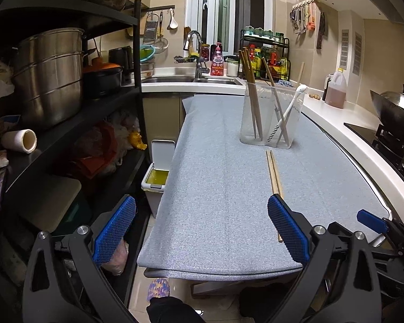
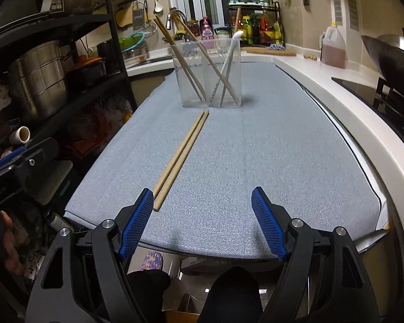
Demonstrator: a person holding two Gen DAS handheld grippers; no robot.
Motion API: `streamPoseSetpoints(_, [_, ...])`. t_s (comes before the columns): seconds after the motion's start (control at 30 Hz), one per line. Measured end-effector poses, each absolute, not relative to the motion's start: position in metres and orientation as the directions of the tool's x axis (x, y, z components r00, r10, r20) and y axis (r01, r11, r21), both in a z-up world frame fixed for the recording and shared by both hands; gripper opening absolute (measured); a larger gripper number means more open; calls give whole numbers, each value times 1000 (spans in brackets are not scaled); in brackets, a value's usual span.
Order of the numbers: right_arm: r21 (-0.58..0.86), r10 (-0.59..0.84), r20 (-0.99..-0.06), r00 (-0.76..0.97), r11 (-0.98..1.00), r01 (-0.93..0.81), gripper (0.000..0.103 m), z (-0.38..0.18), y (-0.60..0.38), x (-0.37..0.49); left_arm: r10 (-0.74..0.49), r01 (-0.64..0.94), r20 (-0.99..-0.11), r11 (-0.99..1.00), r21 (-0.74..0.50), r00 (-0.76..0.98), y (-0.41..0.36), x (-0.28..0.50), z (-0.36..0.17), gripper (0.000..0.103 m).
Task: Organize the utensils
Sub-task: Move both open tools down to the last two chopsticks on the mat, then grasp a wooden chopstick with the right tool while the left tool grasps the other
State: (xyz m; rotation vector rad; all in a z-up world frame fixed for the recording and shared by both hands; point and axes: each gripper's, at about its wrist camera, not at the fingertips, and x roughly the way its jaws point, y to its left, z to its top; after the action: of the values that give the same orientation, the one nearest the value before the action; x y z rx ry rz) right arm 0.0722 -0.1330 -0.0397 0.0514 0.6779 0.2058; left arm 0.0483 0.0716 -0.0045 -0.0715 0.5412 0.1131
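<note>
A pair of wooden chopsticks (image 1: 274,178) lies flat on the grey table mat (image 1: 223,188), also in the right wrist view (image 2: 182,156). Behind it stands a clear two-part utensil holder (image 1: 269,118) (image 2: 210,75) with chopsticks, a white spoon (image 1: 291,107) and a striped straw inside. My left gripper (image 1: 202,210) is open at the mat's near left edge, its right finger beside the chopsticks' near end. My right gripper (image 2: 202,204) is open and empty above the near edge, its left finger (image 2: 137,223) just beside the chopsticks' near end.
A black shelf (image 1: 67,94) with steel pots stands left. A white bin (image 1: 159,172) sits on the floor by the table. White counter (image 2: 336,86) with wok, stove and oil jug runs along the right. Sink and spice rack lie behind.
</note>
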Motion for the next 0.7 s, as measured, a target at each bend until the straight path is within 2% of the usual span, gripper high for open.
streamPoseSetpoints(0.1, [118, 214, -633, 744, 977, -180, 74, -46, -128, 79, 97, -140, -529, 989, -41, 843, 75, 50, -8, 95])
streamPoseSetpoints(0.17, [124, 228, -639, 735, 973, -195, 68, -50, -121, 84, 100, -144, -535, 989, -42, 839, 77, 52, -10, 95])
streamPoseSetpoints(0.33, [140, 272, -656, 704, 961, -240, 47, -65, -101, 99, 113, -153, -541, 988, -30, 834, 82, 53, -13, 95])
streamPoseSetpoints(0.5, [133, 266, -663, 699, 962, -239, 40, -78, -91, 111, 119, -165, -557, 986, -33, 822, 89, 56, -19, 95])
streamPoseSetpoints(0.57, [75, 232, -655, 719, 967, -243, 30, -80, -85, 112, 120, -169, -563, 985, -36, 818, 92, 58, -21, 95])
streamPoseSetpoints(0.6, [45, 206, -652, 730, 971, -234, 18, -81, -84, 112, 120, -171, -565, 985, -37, 816, 92, 59, -22, 95])
streamPoseSetpoints(0.63, [24, 193, -643, 741, 972, -233, 10, -82, -85, 111, 120, -172, -567, 984, -38, 815, 93, 60, -23, 95])
streamPoseSetpoints(0.7, [23, 193, -632, 751, 973, -231, 7, -83, -91, 111, 115, -168, -570, 985, -42, 814, 92, 62, -24, 95])
